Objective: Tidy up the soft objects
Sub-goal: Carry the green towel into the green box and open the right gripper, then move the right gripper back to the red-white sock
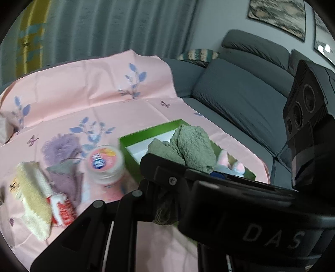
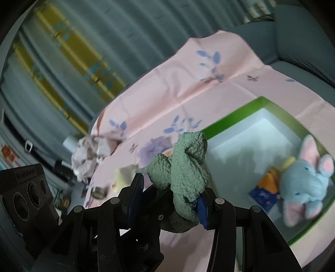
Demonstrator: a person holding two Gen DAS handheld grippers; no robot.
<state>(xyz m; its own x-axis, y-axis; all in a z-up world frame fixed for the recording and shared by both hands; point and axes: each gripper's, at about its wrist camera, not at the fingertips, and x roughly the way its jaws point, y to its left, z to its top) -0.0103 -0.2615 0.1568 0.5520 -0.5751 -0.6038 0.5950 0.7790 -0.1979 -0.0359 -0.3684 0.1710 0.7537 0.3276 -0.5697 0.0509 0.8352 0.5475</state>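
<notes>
Pink floral cloth (image 1: 104,100) covers the surface. White round jar (image 1: 104,165) with pink lid label, centre-left. Red-and-white tube (image 1: 62,211) at 7 o'clock of jar. Grey sofa (image 1: 240,100) at 2 o'clock. Framed pictures (image 1: 276,16) above sofa.

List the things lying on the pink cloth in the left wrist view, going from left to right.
Cream knit item → red and white tube → purple cloth → white jar → green box with the green towel and elephant toy.
</notes>
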